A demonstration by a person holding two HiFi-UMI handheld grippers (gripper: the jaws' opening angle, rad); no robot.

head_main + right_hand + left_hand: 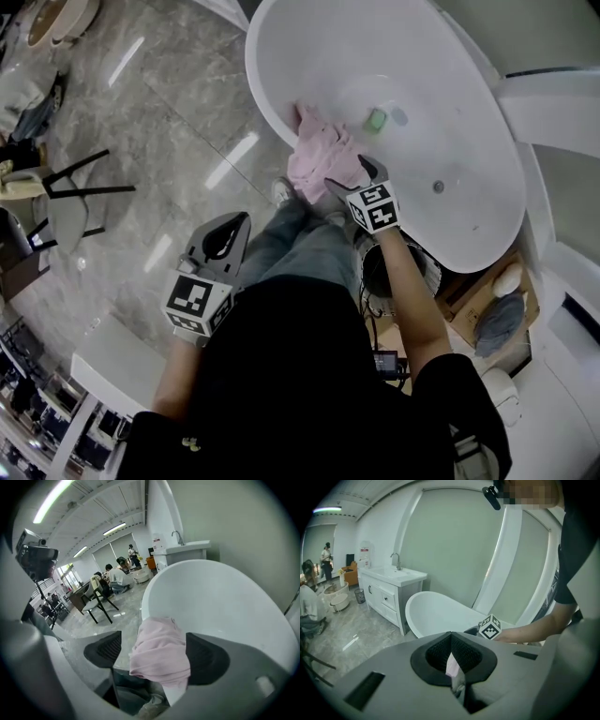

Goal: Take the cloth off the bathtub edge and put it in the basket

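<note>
Step in hand: the grasp. The crumpled pink fabric cloth point(317, 155) is draped over the near-left edge of the white oval bathtub point(469, 141). The right gripper point(154, 654) is released, its jaws wide on either side of the cloth and not yet pinching it. The left gripper point(234, 230) is clenched and idle, near and left of the tub. Next: clamp the cloth, lift it clear, and carry it near-right to the dark round container point(424, 270), probably the basket.

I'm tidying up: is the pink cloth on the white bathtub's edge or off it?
On it: the crumpled pink cloth drapes over the rim of the white bathtub.
</note>
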